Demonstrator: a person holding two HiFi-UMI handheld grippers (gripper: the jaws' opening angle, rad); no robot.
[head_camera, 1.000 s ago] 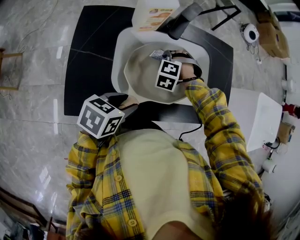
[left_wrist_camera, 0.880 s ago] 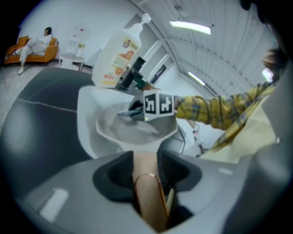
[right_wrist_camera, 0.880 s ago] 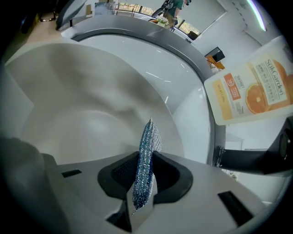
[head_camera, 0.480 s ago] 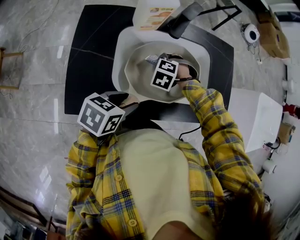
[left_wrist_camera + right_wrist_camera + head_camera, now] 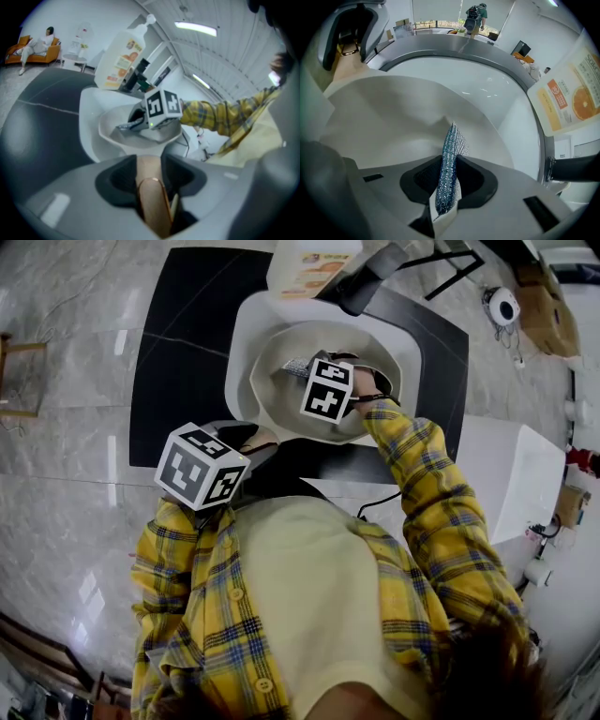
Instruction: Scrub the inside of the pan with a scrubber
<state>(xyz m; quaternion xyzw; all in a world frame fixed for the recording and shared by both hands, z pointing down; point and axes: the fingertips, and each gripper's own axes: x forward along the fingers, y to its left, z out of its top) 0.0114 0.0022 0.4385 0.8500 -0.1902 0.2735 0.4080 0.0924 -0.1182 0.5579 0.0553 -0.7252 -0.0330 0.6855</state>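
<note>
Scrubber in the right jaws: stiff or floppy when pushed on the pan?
Probably soft: the scrubber looks squeezed thin between the right gripper's jaws. Its free tip stands straight past them, so likely not limp. The glittery mesh probably drags rather than slips on the smooth white pan.

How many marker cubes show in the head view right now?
2. One cube on the left tongs, which grip the pan's handle; the other on the right tongs, holding the scrubber inside the pan.

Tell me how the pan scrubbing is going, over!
Left tool shut on pan handle. Right tool shut on scrubber, inside pan. Soap bottle behind pan, not blocking.
</note>
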